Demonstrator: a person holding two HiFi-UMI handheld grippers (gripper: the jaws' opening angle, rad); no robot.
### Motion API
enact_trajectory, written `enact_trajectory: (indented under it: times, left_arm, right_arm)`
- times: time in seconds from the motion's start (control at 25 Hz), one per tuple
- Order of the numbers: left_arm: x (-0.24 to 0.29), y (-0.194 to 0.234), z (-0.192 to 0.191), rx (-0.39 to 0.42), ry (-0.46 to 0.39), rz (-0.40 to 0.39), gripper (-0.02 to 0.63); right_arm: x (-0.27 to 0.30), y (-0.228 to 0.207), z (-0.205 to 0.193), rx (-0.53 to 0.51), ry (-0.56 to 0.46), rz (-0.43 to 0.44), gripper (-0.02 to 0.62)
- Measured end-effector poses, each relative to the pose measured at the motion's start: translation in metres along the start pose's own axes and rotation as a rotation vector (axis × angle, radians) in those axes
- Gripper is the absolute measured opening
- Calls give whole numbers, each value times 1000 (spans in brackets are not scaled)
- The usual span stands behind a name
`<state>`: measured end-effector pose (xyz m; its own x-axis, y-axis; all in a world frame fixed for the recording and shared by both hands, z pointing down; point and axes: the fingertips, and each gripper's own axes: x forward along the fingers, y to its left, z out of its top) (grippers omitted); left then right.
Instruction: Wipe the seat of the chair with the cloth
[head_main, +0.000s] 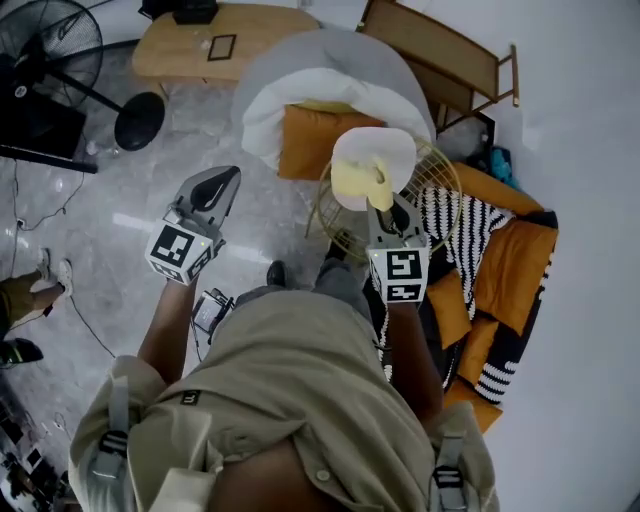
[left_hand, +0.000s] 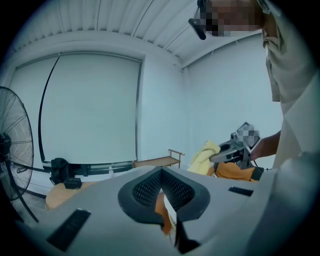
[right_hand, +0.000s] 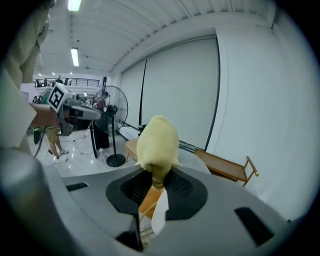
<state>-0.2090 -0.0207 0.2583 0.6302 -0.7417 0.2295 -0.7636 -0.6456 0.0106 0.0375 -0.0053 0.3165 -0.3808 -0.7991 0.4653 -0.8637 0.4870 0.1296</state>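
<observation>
Head view: pinched yellow cloth (head_main: 362, 180) in right gripper (head_main: 386, 206) near gold wire chair (head_main: 441, 178). Held left gripper (head_main: 224, 178) with jaws pressed together, empty.

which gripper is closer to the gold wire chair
Right. The right gripper, shut on the yellow cloth, hangs over the gold wire chair; the left gripper is off to the chair's left, over the floor.

No word, brand or number can be read. The left gripper (head_main: 212, 190) and right gripper (head_main: 384, 200) carry only black-and-white square markers; the shirt's small dark tag (head_main: 190, 398) is illegible.
</observation>
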Motion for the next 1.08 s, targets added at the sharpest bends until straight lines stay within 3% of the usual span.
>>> enact_trajectory:
  times: [0.28,0.48,1.08]
  left_arm:
    - [-36,-1,30,36,-62,-28,15]
    - [-61,-1,44,37,-117,-44,15]
    - [-82,-22,43,58,-158,-135,15]
  right_arm:
    - [-75,1,87,51,-193,-13,69]
    - [-110,7,123,90,-276,-47,69]
    - [-151,23,125,120,-299,-119,69]
